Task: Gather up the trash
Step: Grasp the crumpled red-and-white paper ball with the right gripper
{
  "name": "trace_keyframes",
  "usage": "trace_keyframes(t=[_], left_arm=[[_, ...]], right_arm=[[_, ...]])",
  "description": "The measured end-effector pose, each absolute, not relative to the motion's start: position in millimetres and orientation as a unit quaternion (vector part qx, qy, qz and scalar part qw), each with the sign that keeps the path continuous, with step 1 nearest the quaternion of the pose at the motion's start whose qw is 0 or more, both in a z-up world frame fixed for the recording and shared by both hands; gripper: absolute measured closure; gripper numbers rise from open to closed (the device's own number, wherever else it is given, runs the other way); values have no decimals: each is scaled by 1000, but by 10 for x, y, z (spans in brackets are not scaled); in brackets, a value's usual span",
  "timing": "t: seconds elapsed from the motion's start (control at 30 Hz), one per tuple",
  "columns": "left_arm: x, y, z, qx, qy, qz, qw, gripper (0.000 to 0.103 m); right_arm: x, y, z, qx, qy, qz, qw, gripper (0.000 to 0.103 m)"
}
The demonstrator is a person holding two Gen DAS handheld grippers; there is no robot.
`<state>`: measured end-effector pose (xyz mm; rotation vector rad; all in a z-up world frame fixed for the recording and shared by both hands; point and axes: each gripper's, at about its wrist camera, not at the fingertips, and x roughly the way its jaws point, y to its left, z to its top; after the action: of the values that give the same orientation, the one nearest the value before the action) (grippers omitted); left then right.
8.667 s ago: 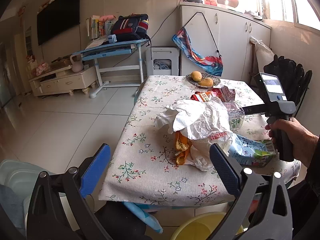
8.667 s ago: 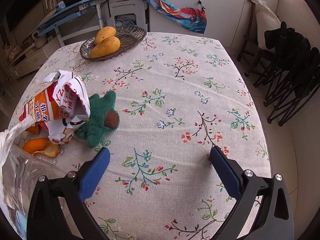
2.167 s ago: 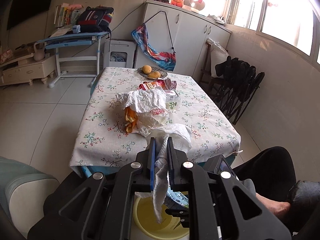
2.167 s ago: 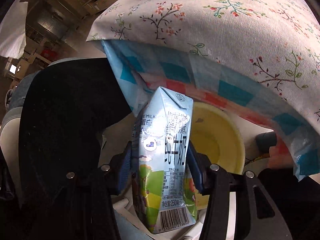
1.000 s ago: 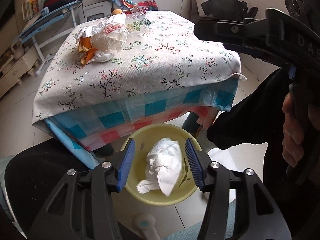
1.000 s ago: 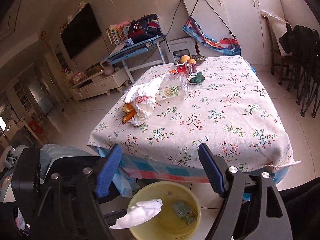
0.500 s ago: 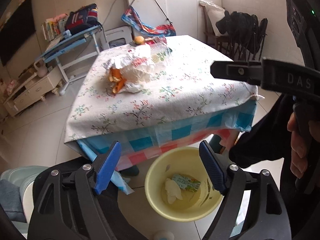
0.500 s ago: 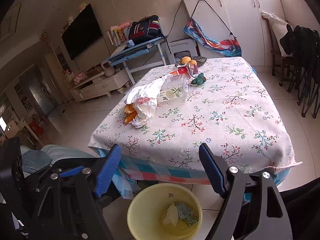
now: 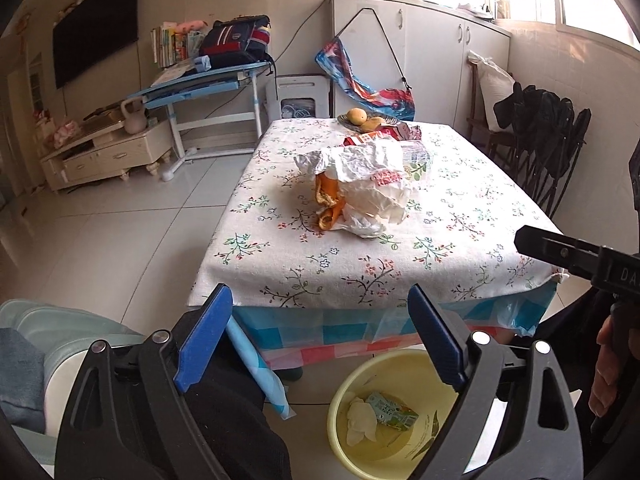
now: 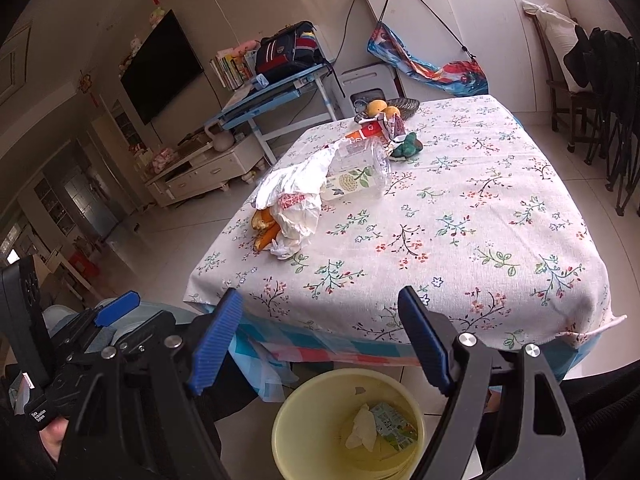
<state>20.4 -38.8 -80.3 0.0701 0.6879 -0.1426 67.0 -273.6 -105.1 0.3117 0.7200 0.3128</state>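
Table [image 9: 460,240] ahead of both claws carries remaining trash: crumpled wrapper pile [image 9: 372,184], peel [image 9: 330,204]. Bin [image 10: 292,416] sits below, likely for easy dropping, holding carton [image 10: 394,426]. Left claw [image 9: 320,344] and right claw [image 10: 320,336] gape empty.

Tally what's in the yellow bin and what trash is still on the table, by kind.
In the bin:
Crumpled tissue: 1
Milk carton: 1
On the table:
White wrapper pile: 1
Orange peel heap: 1
Clear plastic container: 1
Snack bag: 1
Total: 6
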Motion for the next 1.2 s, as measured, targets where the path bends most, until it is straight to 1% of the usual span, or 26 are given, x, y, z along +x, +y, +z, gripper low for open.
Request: trace_keyframes(t=[0.3,0.47,0.73,0.77,0.83,0.87,0.9,0.93,0.97,1.1,1.2], left_arm=[[353,-115,-931,-11,348,-45,936,16],[381,-79,-989,-23,349,-45,936,15],[439,-55,-1044,-32,357,-49,932,14],[446,-52,-1049,-33,359,-49,932,14],[463,-48,-1056,-36,360,-50,931,14],[468,-48,-1059,-37,361,-50,931,14],[475,-43,-1062,-40,361,-50,930,14],[482,-35,-1067,-42,362,-50,930,14],[479,-28,-1072,-44,362,-49,930,14],[508,-30,-1091,-49,366,-50,928,14],[506,-42,-1100,-44,364,-51,929,14]], right_arm=[[898,-2551,-1129,133,368,168,905,26],[1231,-2379,-1195,121,378,172,902,26],[1850,-2180,-1356,146,393,169,892,27],[1913,-2170,-1379,152,395,168,890,29],[2020,-2162,-1426,164,403,170,884,40],[2057,-2163,-1435,168,407,173,881,55],[2085,-2158,-1428,168,410,177,879,68],[2086,-2155,-1388,165,406,181,880,69],[2065,-2148,-1325,155,398,187,885,74],[1931,-2138,-1025,102,368,207,900,76],[1801,-2131,-912,46,372,209,903,76]])
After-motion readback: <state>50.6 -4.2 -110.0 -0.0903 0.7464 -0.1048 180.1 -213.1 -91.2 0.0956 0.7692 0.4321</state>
